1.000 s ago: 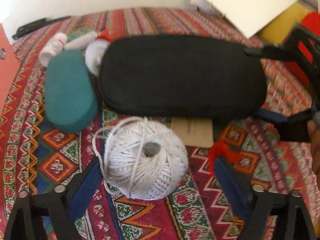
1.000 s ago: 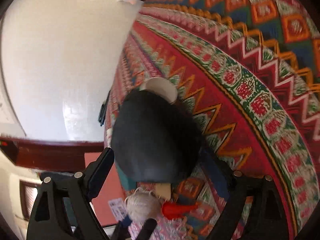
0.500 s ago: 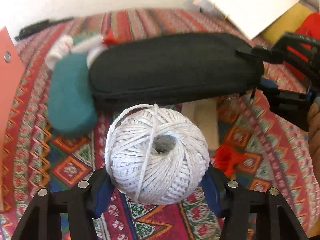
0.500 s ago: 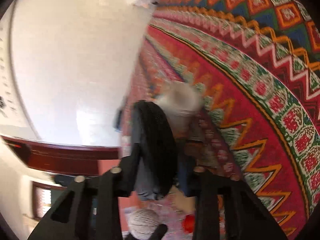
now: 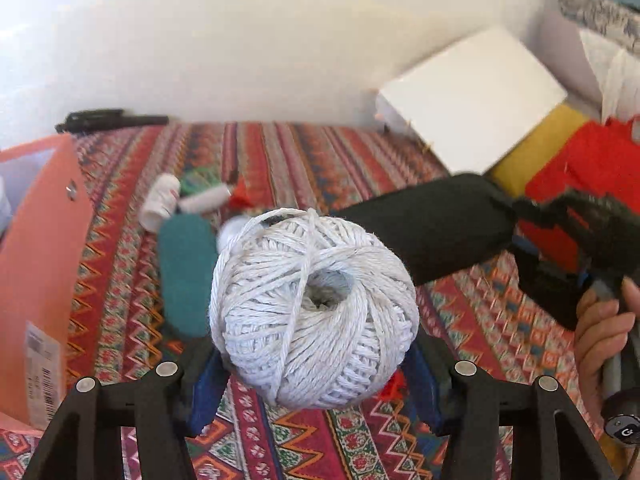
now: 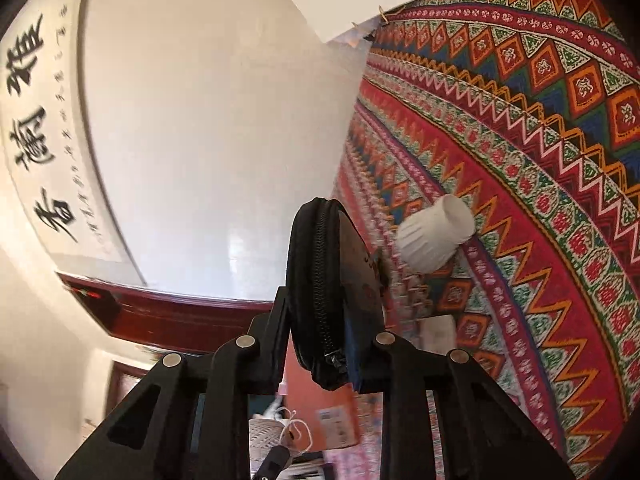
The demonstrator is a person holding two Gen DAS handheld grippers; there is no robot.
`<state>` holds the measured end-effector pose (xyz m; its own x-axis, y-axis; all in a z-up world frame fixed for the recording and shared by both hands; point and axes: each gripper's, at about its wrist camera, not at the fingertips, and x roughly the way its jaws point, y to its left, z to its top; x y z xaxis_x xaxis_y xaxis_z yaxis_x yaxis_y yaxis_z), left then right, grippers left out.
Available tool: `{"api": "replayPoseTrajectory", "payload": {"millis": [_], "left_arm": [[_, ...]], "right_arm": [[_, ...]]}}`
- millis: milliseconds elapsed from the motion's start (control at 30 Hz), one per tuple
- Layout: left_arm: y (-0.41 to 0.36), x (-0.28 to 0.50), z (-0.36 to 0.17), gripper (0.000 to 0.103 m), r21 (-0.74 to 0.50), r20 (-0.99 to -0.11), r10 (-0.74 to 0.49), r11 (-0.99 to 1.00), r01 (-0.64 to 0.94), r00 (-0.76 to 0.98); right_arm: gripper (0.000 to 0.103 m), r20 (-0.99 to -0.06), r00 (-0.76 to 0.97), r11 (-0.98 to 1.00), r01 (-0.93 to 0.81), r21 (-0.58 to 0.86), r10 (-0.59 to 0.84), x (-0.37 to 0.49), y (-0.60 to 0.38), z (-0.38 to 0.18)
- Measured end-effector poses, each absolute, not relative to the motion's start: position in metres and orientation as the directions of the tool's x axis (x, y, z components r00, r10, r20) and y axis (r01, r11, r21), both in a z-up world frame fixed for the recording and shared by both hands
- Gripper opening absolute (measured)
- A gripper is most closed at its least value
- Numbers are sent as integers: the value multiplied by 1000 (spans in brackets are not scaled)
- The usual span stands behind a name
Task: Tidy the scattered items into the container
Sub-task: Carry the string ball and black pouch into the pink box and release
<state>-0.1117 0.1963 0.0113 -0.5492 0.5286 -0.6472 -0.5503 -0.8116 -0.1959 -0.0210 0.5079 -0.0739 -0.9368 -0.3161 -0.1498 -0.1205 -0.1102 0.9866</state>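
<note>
A ball of white twine (image 5: 314, 308) hangs above the patterned cloth, with my left gripper (image 5: 316, 360) shut on it between its blue pads. To the right, a black zip pouch (image 5: 432, 232) is lifted at one end by my right gripper (image 5: 520, 236). In the right wrist view the pouch (image 6: 332, 292) stands on edge, zip facing me, with that gripper (image 6: 328, 320) shut on it. The orange container (image 5: 40, 260) stands at the left edge. A teal oval case (image 5: 184, 272), a white bottle (image 5: 160, 200) and a red-capped white tube (image 5: 208, 198) lie on the cloth.
A white ribbed cup (image 6: 434, 238) lies on its side on the cloth. A white board (image 5: 472, 100) with yellow (image 5: 536, 144) and red fabric (image 5: 592, 168) sits at the back right. A black pen (image 5: 112, 118) lies by the wall. A person's hand (image 5: 604, 328) holds the right gripper.
Both grippers went from open to shut: the left on the twine ball, the right on the pouch. Both things have risen off the cloth, and the pouch has turned on edge.
</note>
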Motion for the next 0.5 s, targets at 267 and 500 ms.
{"api": "replayPoseTrajectory", "payload": {"millis": [267, 500], "left_arm": [[147, -122, 44, 64, -254, -588, 537, -832, -493, -605], [70, -135, 68, 64, -258, -534, 488, -872, -416, -691]], "right_arm": [[25, -54, -945, -67, -34, 997, -323, -15, 506, -53], [25, 61, -923, 11, 62, 998, -379, -42, 479, -43]]}}
